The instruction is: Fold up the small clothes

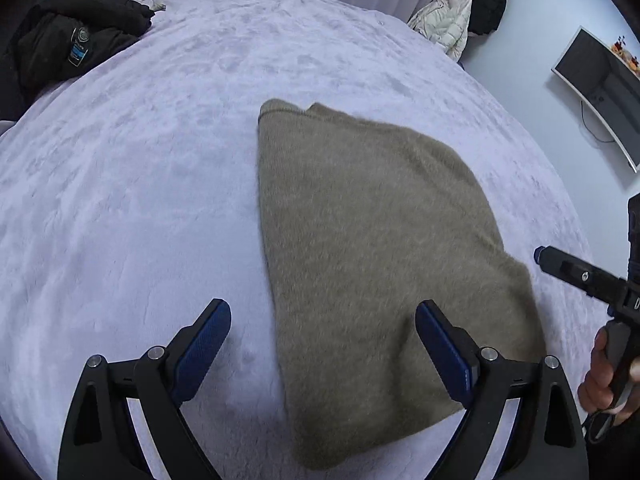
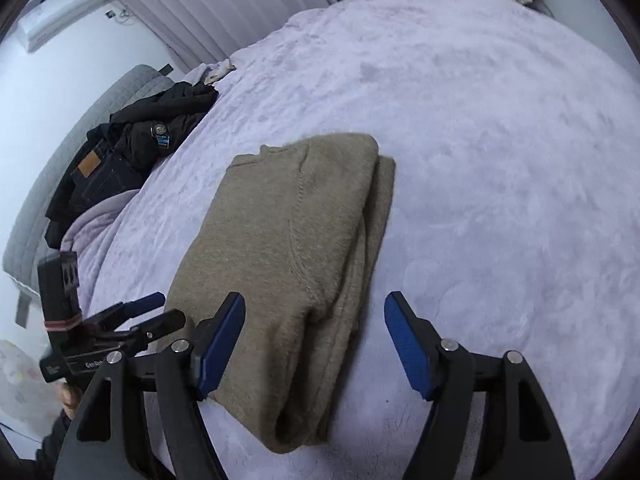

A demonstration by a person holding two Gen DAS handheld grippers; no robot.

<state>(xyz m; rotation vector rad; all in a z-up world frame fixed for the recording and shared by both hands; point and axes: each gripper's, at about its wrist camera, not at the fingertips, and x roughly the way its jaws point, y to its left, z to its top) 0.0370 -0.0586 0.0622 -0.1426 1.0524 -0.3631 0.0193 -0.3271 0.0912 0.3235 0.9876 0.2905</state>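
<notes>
A fuzzy olive-tan sweater [image 1: 372, 248] lies folded lengthwise on the lilac plush bedspread [image 1: 140, 180]. In the right wrist view the sweater [image 2: 288, 264] shows stacked layers along its right edge. My left gripper [image 1: 323, 312] is open and empty, hovering over the sweater's near left part. My right gripper [image 2: 315, 306] is open and empty, above the sweater's near end. The left gripper also shows in the right wrist view [image 2: 160, 312], beside the sweater's left edge. The right gripper shows at the right edge of the left wrist view [image 1: 538, 254].
A pile of black clothes [image 1: 76, 36] lies at the far left of the bed, with jeans [image 2: 92, 176] beside it. A cream puffer jacket [image 1: 444, 20] hangs by the curtains. A monitor [image 1: 596, 88] stands to the right. A grey headboard [image 2: 60, 152] is on the left.
</notes>
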